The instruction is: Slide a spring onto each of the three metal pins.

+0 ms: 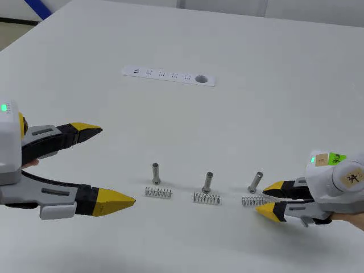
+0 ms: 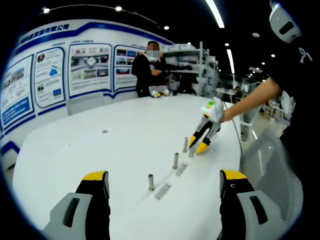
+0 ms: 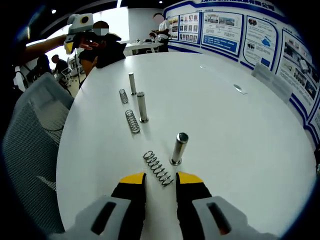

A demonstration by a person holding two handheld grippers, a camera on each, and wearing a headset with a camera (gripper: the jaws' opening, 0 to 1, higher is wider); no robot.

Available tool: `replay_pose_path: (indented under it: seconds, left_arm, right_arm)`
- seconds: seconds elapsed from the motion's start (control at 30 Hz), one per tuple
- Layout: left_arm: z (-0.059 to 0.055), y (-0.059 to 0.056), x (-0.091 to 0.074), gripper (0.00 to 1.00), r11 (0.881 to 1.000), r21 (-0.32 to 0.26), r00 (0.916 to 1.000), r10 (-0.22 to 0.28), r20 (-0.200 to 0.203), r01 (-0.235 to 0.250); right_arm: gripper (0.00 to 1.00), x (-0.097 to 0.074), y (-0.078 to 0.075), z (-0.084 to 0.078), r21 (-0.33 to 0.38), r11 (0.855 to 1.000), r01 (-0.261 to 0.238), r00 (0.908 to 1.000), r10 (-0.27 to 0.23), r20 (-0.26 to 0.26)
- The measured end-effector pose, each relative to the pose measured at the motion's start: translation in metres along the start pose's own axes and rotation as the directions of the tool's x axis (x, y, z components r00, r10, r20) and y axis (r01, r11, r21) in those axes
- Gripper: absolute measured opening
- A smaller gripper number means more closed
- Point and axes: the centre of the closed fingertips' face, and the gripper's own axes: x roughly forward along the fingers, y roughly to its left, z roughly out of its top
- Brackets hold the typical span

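Three short metal pins stand upright in a row on the white table: left pin (image 1: 156,173), middle pin (image 1: 208,182), right pin (image 1: 256,182). In front of each lies a spring: left spring (image 1: 158,193), middle spring (image 1: 206,198), right spring (image 1: 253,201). My right gripper (image 1: 268,199) is low at the table, its jaws narrowly open around the near end of the right spring (image 3: 157,168), beside the right pin (image 3: 178,148). My left gripper (image 1: 108,166) hovers wide open left of the row, holding nothing; the left pin (image 2: 151,181) and left spring (image 2: 162,191) lie ahead of it.
A white power strip (image 1: 169,75) lies on the table farther back. The table's rim curves close to the row, with a mesh chair (image 3: 35,125) beyond it. People stand at the table's far side (image 2: 150,70). Bare tabletop surrounds the pins.
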Motion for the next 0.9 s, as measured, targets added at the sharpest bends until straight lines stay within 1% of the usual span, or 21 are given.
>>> replay_pose_path:
  seconds: [0.07, 0.1, 0.13, 0.17, 0.23, 0.33, 0.5, 0.67, 0.7, 0.8, 0.87, 0.9]
  left_arm:
    - [-0.0002, 0.0005, -0.0001, 0.93, 1.0, -0.004, 1.0, 0.002, -0.001, -0.002]
    - [0.0002, 0.0007, 0.0, 0.93, 1.0, -0.005, 1.0, 0.002, 0.001, -0.002]
    - [0.0006, 0.0008, 0.0002, 0.93, 1.0, -0.007, 1.0, 0.002, 0.003, -0.002]
    - [0.0007, 0.0009, 0.0005, 0.93, 1.0, -0.009, 1.0, 0.002, 0.003, -0.002]
    - [0.0009, 0.0008, 0.0011, 0.93, 1.0, -0.007, 1.0, 0.001, 0.001, -0.001]
    - [0.0014, 0.0013, 0.0026, 0.93, 1.0, -0.004, 1.0, 0.0, -0.003, 0.0]
    - [0.0025, 0.0004, 0.0047, 0.93, 1.0, -0.001, 1.0, -0.006, -0.004, 0.006]
    - [0.0013, -0.0013, 0.0061, 0.93, 1.0, 0.003, 0.9999, -0.012, -0.01, 0.012]
    - [0.0005, -0.0017, 0.0061, 0.93, 1.0, 0.006, 0.9998, -0.013, -0.013, 0.013]
    - [-0.0002, -0.0033, 0.0064, 0.93, 1.0, 0.004, 0.9997, -0.017, -0.015, 0.018]
    - [0.0012, -0.004, 0.007, 0.93, 1.0, 0.004, 0.9998, -0.019, -0.011, 0.019]
    - [0.0038, -0.0046, 0.0077, 0.93, 1.0, 0.006, 0.9998, -0.02, -0.004, 0.021]
  right_arm:
    - [0.24, 0.0021, -0.0005, -0.0044, -0.008, 1.0, -0.016, 0.9997, 0.016, -0.017]
    - [0.24, 0.0003, 0.0012, -0.0072, 0.007, 1.0, -0.027, 0.9993, 0.027, -0.026]
    - [0.24, 0.0012, 0.0018, -0.0046, 0.003, 0.999, -0.032, 0.9994, 0.032, -0.012]
    - [0.24, 0.0018, 0.0021, -0.0032, -0.002, 0.999, -0.039, 0.9992, 0.039, -0.007]
    - [0.22, 0.0023, 0.0035, -0.0032, -0.015, 0.998, -0.058, 0.9982, 0.058, -0.014]
    - [0.16, 0.0027, 0.0032, -0.0025, -0.03, 0.996, -0.08, 0.9965, 0.079, -0.029]
    - [0.13, 0.002, 0.0042, -0.003, -0.055, 0.994, -0.098, 0.9945, 0.096, -0.042]
    - [0.12, 0.0021, 0.0052, -0.0028, -0.065, 0.993, -0.098, 0.9943, 0.095, -0.049]
    - [0.12, 0.0024, 0.0046, -0.0027, -0.052, 0.994, -0.092, 0.9943, 0.089, -0.058]
    - [0.11, 0.0022, 0.0062, -0.0024, -0.075, 0.994, -0.083, 0.9931, 0.076, -0.09]
    - [0.11, 0.0022, 0.0067, -0.0025, -0.085, 0.994, -0.075, 0.9925, 0.066, -0.103]
    - [0.11, 0.0022, 0.0069, -0.0025, -0.09, 0.993, -0.07, 0.9923, 0.06, -0.108]
